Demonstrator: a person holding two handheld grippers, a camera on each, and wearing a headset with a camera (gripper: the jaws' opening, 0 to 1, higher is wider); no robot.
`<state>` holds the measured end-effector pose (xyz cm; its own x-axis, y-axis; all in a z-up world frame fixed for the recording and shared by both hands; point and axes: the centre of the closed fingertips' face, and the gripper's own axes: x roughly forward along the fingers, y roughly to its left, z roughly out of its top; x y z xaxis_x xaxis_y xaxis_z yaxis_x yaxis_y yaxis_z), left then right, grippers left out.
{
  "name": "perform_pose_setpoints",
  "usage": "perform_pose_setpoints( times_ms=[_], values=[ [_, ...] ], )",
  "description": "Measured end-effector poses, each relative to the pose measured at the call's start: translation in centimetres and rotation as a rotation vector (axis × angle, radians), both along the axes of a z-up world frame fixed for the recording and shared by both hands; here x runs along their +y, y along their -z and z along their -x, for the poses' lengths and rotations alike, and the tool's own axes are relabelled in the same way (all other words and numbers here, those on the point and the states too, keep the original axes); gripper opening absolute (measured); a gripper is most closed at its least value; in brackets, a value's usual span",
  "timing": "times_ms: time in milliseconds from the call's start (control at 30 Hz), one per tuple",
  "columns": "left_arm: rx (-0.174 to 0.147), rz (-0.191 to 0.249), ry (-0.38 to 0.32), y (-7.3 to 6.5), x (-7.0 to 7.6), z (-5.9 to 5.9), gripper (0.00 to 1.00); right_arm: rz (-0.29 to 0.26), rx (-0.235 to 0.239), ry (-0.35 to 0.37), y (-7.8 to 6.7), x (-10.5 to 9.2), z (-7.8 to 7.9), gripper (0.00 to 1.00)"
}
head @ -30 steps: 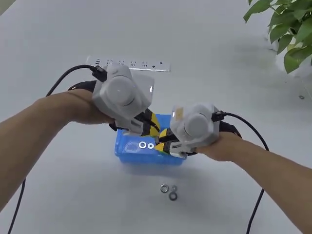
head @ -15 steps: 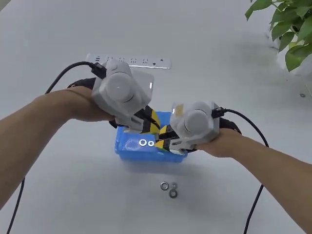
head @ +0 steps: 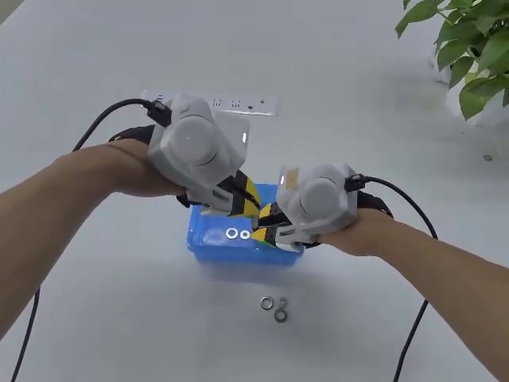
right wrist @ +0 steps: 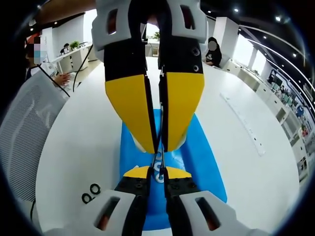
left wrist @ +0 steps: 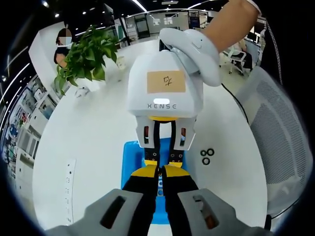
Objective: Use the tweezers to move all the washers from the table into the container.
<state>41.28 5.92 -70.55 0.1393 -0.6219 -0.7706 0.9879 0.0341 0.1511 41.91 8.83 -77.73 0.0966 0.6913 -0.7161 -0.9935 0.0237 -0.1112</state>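
Over the blue container [head: 208, 243] at the middle of the white counter [head: 358, 103], both tongs meet tip to tip. The left tongs [head: 241, 200] are nearly closed on a thin dark strip, seemingly the tweezers [right wrist: 159, 147]. The right tongs [head: 267, 229] are drawn almost together; whether they pinch anything I cannot tell. Two washers [head: 237, 234] lie inside the container, so the job looks partly done. A small cluster of loose washers [head: 273, 308] waits on the counter just in front of it, with nothing lying between. A power strip [head: 238, 103] lies beyond, a leafy plant [head: 469, 48] at the far right, both well apart.
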Motion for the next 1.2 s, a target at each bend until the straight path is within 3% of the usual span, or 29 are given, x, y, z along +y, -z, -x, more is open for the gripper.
perform_pose_setpoints(
  times_ms=[833,1200],
  values=[
    [-0.053,0.005,-0.004,-3.7,0.1,2.4,0.06,-0.027,-0.066,0.001,-3.8,0.2,1.8,0.12],
    [-0.067,0.003,0.001,-4.6,0.0,3.8,0.06,-0.035,-0.084,0.006,-4.8,-0.1,3.0,0.12]
  ],
)
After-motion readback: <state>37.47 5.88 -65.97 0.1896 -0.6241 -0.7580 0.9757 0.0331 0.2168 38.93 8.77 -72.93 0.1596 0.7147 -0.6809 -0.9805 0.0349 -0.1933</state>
